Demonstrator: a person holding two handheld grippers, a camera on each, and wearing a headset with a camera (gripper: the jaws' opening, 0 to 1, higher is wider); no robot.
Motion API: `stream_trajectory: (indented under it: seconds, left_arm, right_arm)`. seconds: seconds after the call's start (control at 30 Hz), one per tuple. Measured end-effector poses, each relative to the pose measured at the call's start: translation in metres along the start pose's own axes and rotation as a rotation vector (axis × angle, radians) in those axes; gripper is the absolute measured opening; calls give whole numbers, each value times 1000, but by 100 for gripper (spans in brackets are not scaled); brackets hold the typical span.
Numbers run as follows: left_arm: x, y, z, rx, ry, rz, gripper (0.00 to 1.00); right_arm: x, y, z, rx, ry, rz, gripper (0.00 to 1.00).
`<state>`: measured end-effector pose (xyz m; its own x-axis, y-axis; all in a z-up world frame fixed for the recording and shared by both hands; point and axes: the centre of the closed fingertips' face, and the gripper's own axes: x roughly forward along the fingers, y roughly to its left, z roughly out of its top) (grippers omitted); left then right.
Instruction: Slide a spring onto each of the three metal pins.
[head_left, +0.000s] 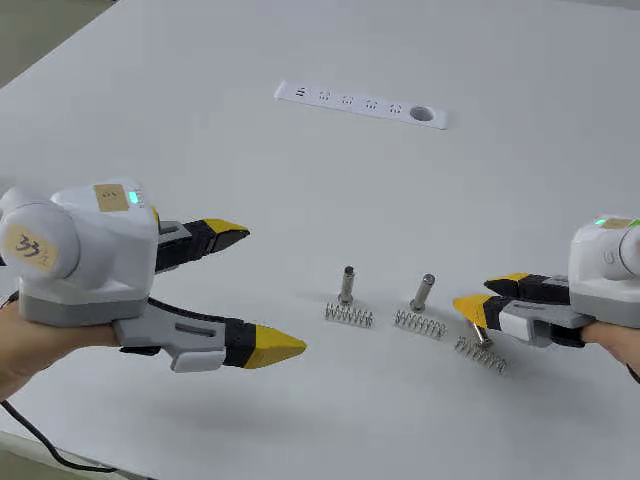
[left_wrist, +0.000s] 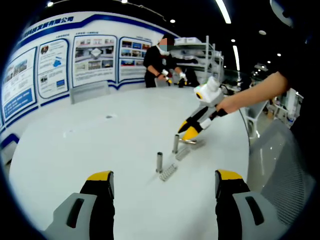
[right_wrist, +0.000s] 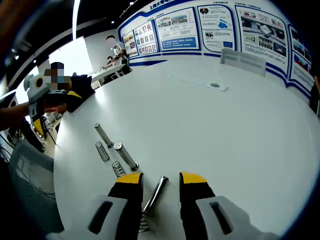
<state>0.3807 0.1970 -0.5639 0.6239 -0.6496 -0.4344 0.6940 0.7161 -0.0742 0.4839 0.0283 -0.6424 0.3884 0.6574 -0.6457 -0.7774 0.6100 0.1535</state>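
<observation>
Pin (right_wrist: 156, 192) leans between the right gripper's (right_wrist: 160, 179) jaws, clearest in its view.

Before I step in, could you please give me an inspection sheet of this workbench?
Surface: white table, smooth.
Job's things: first pin and second pin upright, third pin tilted; three springs lying alongside, none fitted.
Clutter: power strip.
Grippers: left gripper open, above the table; right gripper open, fingers astride the third pin.
Cables: black cable at near edge.
Surroundings: wall posters, people at another bench.
</observation>
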Motion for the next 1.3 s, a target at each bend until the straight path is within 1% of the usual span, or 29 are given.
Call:
stream_trajectory:
  seconds: [0.1, 0.23, 0.37, 0.43, 0.53, 0.57, 0.63, 0.67, 0.83, 0.9, 1.0, 1.03, 1.1, 1.13, 1.17, 1.27, 1.3]
  left_arm:
    - [-1, 2, 1, -3, -7, 10, 85]
    - [-3, 4, 1, -10, -10, 16, 84]
    - [-3, 5, 2, -13, -14, 21, 84]
    - [-4, 5, 1, -12, -10, 23, 84]
    - [-4, 3, 0, -10, -7, 21, 84]
    - [-4, 3, 0, -9, -9, 22, 84]
    - [-6, 3, 3, -15, -24, 26, 83]
    - [-6, 4, 4, -19, -31, 28, 83]
    - [-9, 6, 6, -34, -41, 39, 82]
    - [-9, 6, 5, -36, -42, 38, 82]
    - [-9, 4, 3, -33, -35, 37, 82]
    - [-9, 4, 2, -31, -31, 38, 82]
    - [-9, 2, 1, -35, -31, 36, 81]
    - [-9, 1, 2, -35, -33, 35, 81]
    - [-9, 0, 2, -33, -32, 33, 81]
    - [-11, -4, 1, 5, -2, 24, 81]
    - [-12, -4, 2, 11, -2, 24, 82]
  right_arm:
    - [1, -3, -1, 27, 8, -23, 27]
    - [3, -5, -7, 50, 38, -37, 24]
    - [5, -1, -9, 72, 52, -30, 20]
    - [7, 1, -11, 65, 66, -29, 19]
    - [8, -1, -15, 38, 91, -47, 18]
    - [8, -1, -16, 33, 96, -53, 18]
    - [8, -2, -18, 27, 112, -63, 18]
    - [8, -3, -17, 9, 107, -70, 17]
    - [10, -5, -18, -21, 136, -100, 14]
    - [11, -5, -18, -73, 151, -110, 13]
    - [11, -6, -18, -85, 177, -130, 11]
    - [10, -5, -20, -52, 199, -132, 9]
    - [11, -7, -19, -53, 211, -143, 9]
    - [10, -7, -20, -32, 215, -153, 9]
    - [10, -7, -20, -14, 212, -155, 9]
    - [8, -9, -20, 20, 210, -160, 8]
    - [8, -9, -21, 28, 209, -159, 8]
